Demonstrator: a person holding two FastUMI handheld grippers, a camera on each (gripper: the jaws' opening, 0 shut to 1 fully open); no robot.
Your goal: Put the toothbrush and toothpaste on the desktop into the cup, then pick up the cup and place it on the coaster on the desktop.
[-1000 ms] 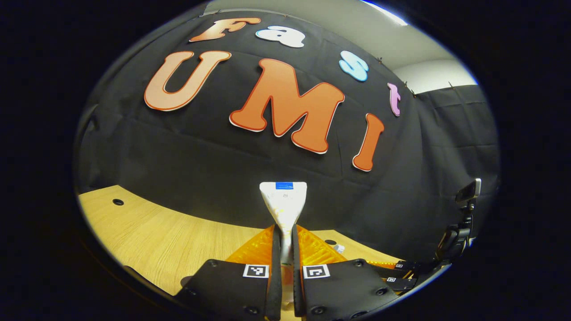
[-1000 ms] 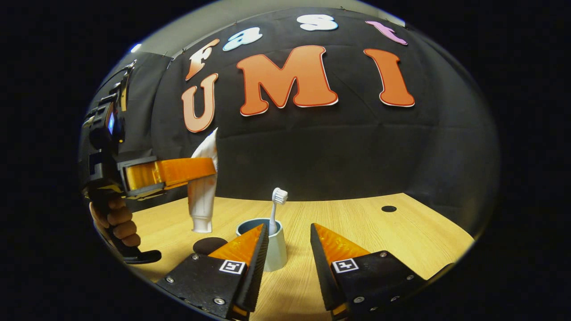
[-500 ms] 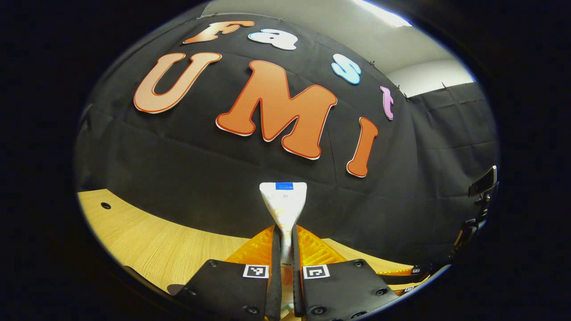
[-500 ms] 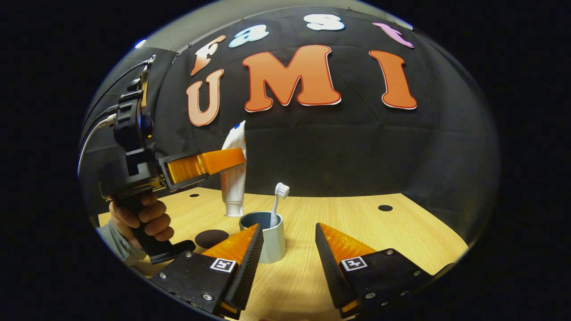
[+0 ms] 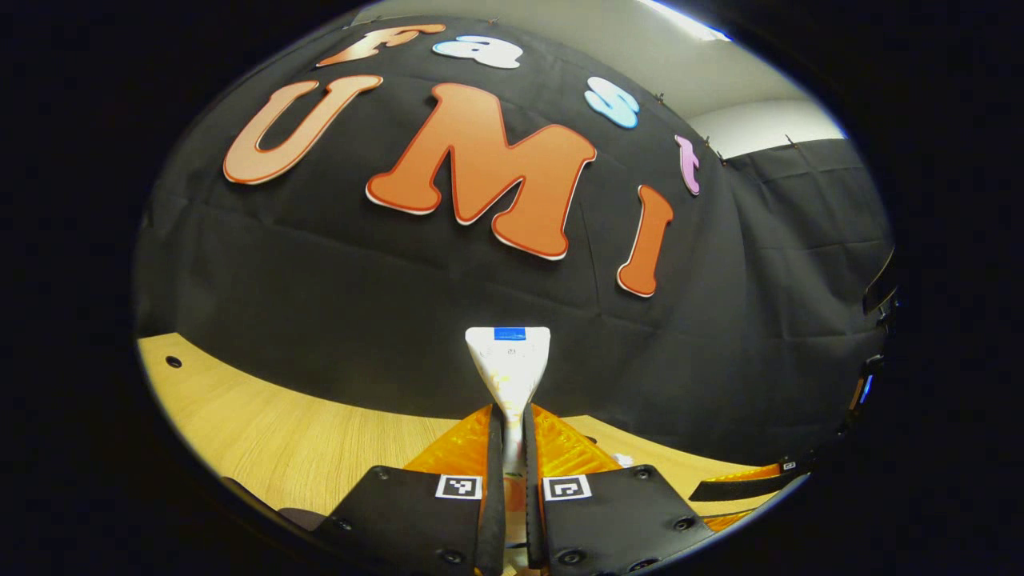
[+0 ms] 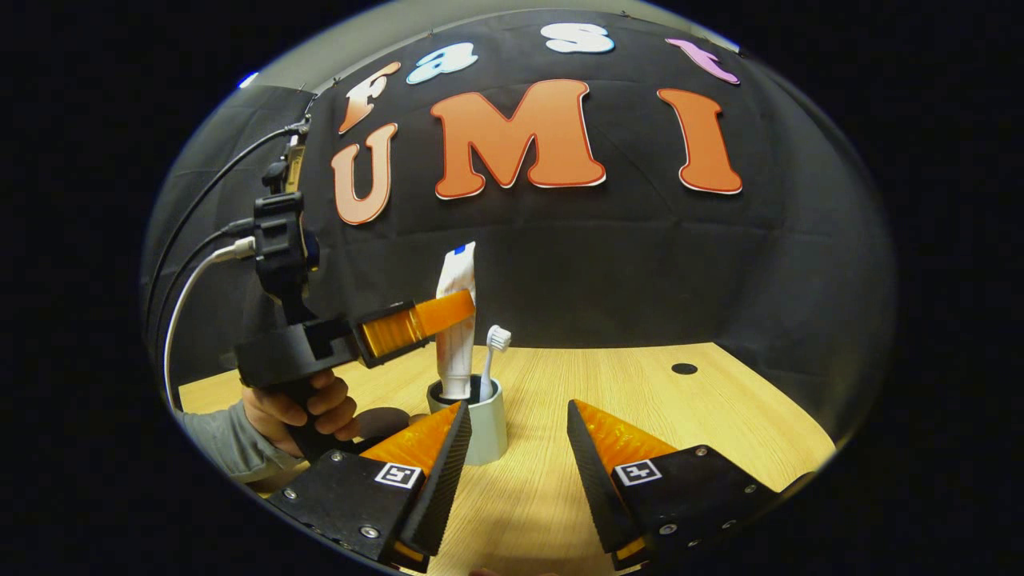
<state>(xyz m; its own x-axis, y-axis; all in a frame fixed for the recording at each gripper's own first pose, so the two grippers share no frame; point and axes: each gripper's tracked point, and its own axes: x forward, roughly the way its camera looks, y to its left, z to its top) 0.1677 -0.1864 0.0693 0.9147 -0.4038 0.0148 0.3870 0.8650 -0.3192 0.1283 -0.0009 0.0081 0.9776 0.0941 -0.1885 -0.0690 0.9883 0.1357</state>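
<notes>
One cup (image 6: 486,424), one toothbrush (image 6: 493,362), one toothpaste tube (image 6: 457,320), one dark coaster (image 6: 384,419), all on wooden desktop (image 6: 656,400). Left gripper (image 5: 512,448) pinched tube between both fingers. Right gripper view showed tube upright, cap end inside cup beside toothbrush; hand (image 6: 300,404) held left gripper handle. Right gripper (image 6: 516,448) spread, empty, near cup. Coaster just left of cup, partly hidden behind finger.

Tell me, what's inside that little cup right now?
In the cup stands a toothbrush, bristles up. The toothpaste tube's cap end dips into it, gripped by the left gripper. The cup's bottom is hidden by its wall.
</notes>
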